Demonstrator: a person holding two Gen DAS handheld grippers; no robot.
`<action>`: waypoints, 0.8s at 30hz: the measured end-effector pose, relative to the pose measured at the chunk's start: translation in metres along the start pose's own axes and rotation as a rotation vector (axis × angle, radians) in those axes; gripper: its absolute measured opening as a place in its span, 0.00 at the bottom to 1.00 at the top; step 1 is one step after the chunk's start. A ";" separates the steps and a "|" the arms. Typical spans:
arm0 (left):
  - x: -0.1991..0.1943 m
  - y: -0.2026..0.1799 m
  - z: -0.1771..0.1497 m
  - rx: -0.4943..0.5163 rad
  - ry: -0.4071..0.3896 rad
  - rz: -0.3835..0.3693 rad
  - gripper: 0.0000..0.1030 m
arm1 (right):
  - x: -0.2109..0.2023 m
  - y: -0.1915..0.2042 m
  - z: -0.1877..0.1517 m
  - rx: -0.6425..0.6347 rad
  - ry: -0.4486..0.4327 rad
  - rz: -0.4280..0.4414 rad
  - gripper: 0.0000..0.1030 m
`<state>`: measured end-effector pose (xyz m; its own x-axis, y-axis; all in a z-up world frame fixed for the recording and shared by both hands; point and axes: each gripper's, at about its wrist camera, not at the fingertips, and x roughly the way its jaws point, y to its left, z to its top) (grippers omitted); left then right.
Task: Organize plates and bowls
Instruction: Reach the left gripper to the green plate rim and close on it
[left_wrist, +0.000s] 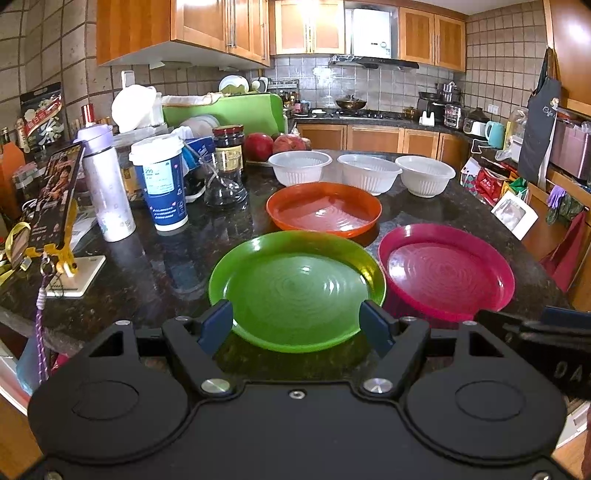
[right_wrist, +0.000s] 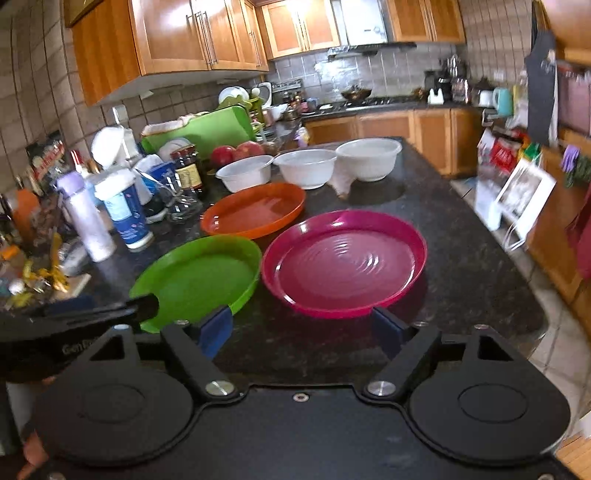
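Note:
On the dark stone counter (left_wrist: 155, 269) lie a green plate (left_wrist: 295, 284), a pink plate (left_wrist: 447, 269) to its right and an orange plate (left_wrist: 323, 210) behind. Three white bowls (left_wrist: 299, 168) (left_wrist: 369, 173) (left_wrist: 426, 175) stand in a row behind the plates. My left gripper (left_wrist: 297, 325) is open, its blue pads either side of the green plate's near rim. In the right wrist view my right gripper (right_wrist: 303, 328) is open just short of the pink plate (right_wrist: 343, 262), with the green plate (right_wrist: 195, 277), orange plate (right_wrist: 255, 210) and bowls (right_wrist: 306, 168) beyond.
The counter's left side is crowded: a lavender bottle (left_wrist: 105, 184), a blue paper cup (left_wrist: 164, 184), a dark jar (left_wrist: 228, 147), a glass (left_wrist: 225, 184), a phone on a yellow stand (left_wrist: 59, 206), red fruit (left_wrist: 275, 146). The counter edge drops off at right (right_wrist: 517, 280).

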<state>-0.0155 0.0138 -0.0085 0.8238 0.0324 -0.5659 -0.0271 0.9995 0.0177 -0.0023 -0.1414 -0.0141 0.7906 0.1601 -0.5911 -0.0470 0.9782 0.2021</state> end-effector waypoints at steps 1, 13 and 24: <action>-0.001 0.001 -0.001 -0.001 0.006 0.002 0.74 | -0.001 -0.001 -0.001 0.014 0.001 0.016 0.83; -0.015 0.031 -0.014 -0.021 0.092 0.042 0.74 | 0.009 0.011 -0.018 0.017 0.093 0.134 0.74; 0.017 0.058 0.004 0.013 0.127 0.015 0.72 | 0.050 0.026 -0.003 0.058 0.173 0.162 0.55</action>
<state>-0.0003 0.0721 -0.0137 0.7450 0.0482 -0.6653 -0.0308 0.9988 0.0378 0.0343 -0.1074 -0.0404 0.6586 0.3399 -0.6714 -0.1262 0.9294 0.3467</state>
